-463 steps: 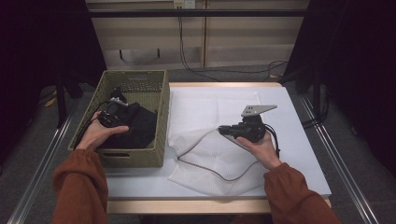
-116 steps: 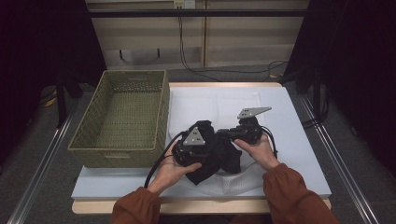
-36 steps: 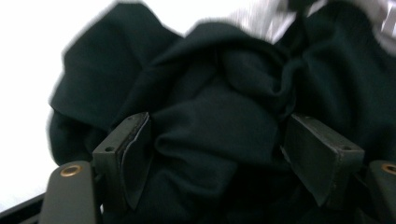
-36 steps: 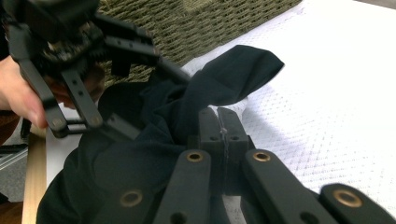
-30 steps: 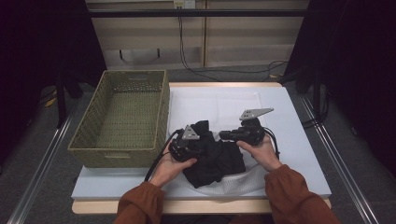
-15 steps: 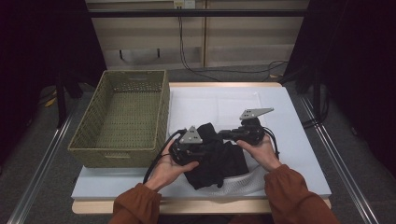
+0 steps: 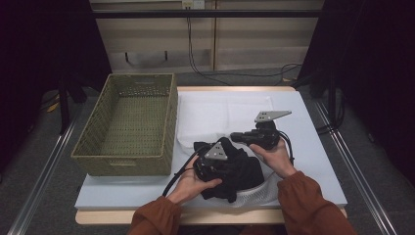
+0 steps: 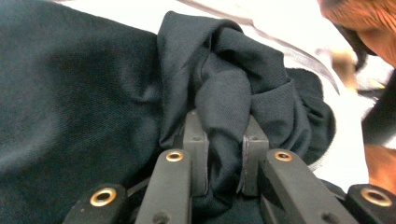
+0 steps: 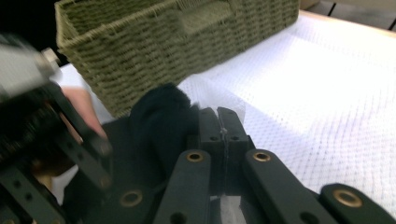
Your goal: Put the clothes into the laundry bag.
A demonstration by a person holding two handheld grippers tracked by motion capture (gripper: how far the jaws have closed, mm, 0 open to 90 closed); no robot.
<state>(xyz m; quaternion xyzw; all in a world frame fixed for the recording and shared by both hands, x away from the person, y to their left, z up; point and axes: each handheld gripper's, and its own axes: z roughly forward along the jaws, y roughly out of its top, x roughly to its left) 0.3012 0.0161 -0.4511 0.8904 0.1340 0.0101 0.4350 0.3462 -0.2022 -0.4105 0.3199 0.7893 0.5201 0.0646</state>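
Since the frame half a second back, the left gripper [image 7: 211, 161] has slid across the table with the black garment [image 7: 240, 171], and its jaws have just been closing on a bunched fold of that cloth. At the far left of the high view the green woven basket [image 7: 129, 125] stands on the pale table [image 7: 112, 193], its near wall just beside the person's left hand [image 7: 188, 182]. To its right, in the left gripper view, the two black jaws pinch a thick twisted ridge of the black garment [image 8: 224, 107] between their pads, a narrow gap held apart by the fabric itself. The garment lies crumpled near the table's front edge, on top of the white mesh bag [image 7: 220, 115], whose white rim curves around the garment's near side. Farther right, the right gripper [image 7: 237, 137] rests at the garment's upper right edge. In the right gripper view its jaws are pressed tight together on a thin edge of the white mesh bag [image 9: 327, 93], with the dark cloth bulging just to their left.
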